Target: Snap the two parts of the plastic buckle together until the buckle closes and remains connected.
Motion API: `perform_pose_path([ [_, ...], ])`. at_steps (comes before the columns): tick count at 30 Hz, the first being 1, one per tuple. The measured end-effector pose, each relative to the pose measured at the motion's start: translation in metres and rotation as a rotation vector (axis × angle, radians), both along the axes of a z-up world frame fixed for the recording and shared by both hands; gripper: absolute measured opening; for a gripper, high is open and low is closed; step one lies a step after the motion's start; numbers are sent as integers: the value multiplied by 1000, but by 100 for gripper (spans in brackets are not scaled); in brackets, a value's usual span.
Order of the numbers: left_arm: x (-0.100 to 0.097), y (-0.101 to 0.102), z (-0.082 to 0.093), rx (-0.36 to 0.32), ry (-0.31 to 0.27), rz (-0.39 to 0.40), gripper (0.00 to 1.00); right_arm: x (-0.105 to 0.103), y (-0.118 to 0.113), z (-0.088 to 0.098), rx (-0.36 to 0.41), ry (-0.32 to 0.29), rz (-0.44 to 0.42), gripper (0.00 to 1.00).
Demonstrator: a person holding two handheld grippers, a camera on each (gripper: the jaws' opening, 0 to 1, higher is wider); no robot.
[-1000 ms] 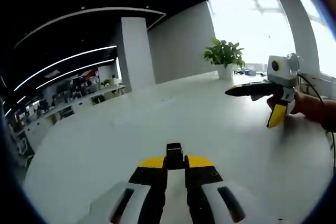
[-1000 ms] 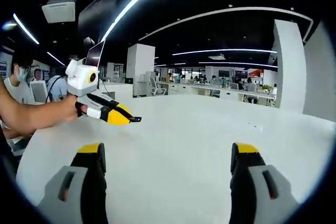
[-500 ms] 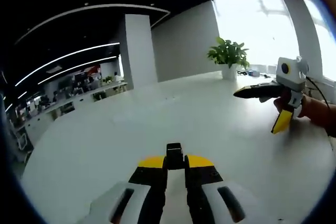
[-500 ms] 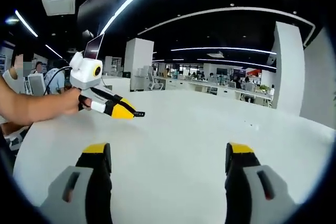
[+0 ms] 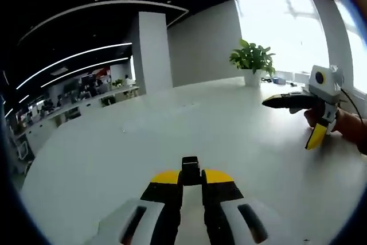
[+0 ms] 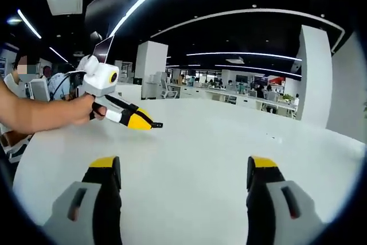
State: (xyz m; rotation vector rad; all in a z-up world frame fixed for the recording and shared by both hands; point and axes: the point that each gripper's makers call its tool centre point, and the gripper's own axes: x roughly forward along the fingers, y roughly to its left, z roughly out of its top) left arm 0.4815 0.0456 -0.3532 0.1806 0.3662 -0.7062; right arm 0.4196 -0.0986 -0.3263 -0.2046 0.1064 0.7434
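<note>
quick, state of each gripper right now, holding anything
Left gripper: shut on a small black buckle part.
Right gripper: open, holding nothing.

- Left tongs [image 5: 191,171]: jaws pinched nearly together, held out level by a hand [image 6: 86,109].
- Right tongs [image 6: 183,167]: jaws spread wide apart, gripped by a hand [image 5: 338,123].

The black piece [image 5: 190,164] pinched in the left tongs [image 5: 191,181] is mostly hidden between their tips, too small to tell which buckle part.
</note>
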Motion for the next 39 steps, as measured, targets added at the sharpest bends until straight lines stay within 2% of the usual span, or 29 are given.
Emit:
perform_pose_path([
  [2,1,0,0,9,-5,1,11,0,0,3,16,-8,2,96],
  [3,2,-1,1,8,-4,2,11,-1,2,3,35,9,7,96],
  [10,11,-2,2,7,-4,15,11,-1,1,-4,19,41,-1,98],
  [16,21,-10,10,-27,-7,19,11,1,-4,2,19,19,-16,96],
  [22,33,-22,16,-64,-3,14,11,2,-10,-2,-3,23,-49,97],
  [30,47,-28,16,-65,-2,24,11,2,-11,3,15,16,-50,97],
  [37,61,-31,17,-71,4,29,11,0,-8,-3,2,34,-47,100],
  [39,66,-33,17,-72,5,27,11,1,-8,-2,-13,16,-50,99],
])
